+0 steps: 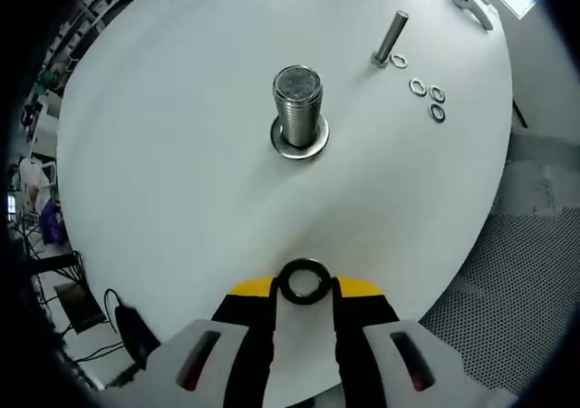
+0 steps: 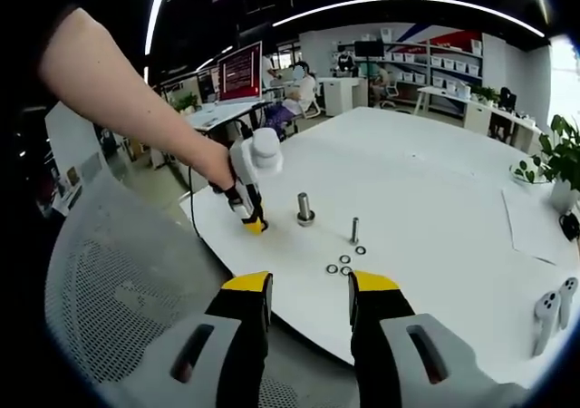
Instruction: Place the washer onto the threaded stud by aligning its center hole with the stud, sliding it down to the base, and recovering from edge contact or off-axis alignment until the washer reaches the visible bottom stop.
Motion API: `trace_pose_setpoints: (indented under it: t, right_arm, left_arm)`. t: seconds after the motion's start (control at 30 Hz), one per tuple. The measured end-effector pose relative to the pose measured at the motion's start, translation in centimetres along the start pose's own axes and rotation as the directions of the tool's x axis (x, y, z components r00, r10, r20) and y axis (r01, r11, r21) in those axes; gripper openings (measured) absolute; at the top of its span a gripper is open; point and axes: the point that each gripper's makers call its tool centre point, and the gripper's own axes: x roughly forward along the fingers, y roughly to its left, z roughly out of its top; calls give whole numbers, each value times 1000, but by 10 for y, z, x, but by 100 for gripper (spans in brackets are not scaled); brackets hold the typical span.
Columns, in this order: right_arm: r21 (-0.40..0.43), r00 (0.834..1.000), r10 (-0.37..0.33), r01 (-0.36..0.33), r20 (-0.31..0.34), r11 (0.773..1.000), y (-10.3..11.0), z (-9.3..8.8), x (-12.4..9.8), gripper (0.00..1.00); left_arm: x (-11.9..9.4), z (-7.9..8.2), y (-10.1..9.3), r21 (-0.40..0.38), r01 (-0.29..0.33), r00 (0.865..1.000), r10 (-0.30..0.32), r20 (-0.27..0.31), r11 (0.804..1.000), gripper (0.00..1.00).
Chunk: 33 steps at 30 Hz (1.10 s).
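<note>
White and round, the surface carries a thick threaded stud standing upright with one washer already at its base. Well short of it, the left gripper pinches a dark washer between its yellow-tipped jaws — held flat, hole showing, clear of the stud. Further off stand a thin bolt and loose small washers. From the right gripper view, the right gripper hangs spread and empty near a mesh chair, apart from the surface edge — a person's arm reaches in holding the left gripper.
</note>
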Motion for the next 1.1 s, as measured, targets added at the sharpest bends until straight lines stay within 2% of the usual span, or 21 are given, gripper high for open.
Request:
trace_pose_setpoints:
  t: [0.17, 0.23, 0.3, 0.9, 1.1]
  right_arm:
    - [-5, 1000, 10, -10, -7, 1000, 2, -1, 1, 36]
    - [-9, 1000, 13, -13, -13, 1000, 3, -2, 1, 36]
    - [-10, 1000, 14, -14, -15, 1000, 3, -2, 1, 36]
    - [0, 1000, 20, -20, -10, 1000, 3, -2, 1, 35]
    - [8, 1000, 14, -14, -9, 1000, 2, -2, 1, 35]
  left_arm:
    - [0, -1, 0, -6, 1, 1000, -1, 11, 1000, 23]
    - [1, 0, -4, -28, 19, 1000, -18, 15, 999, 28]
    - [1, 0, -5, -10, 8, 1000, -8, 7, 1000, 29]
    - [1, 1, -5, -25, 7, 1000, -7, 3, 1000, 28]
    - [1, 1, -1, -29, 6, 1000, -6, 5, 1000, 24]
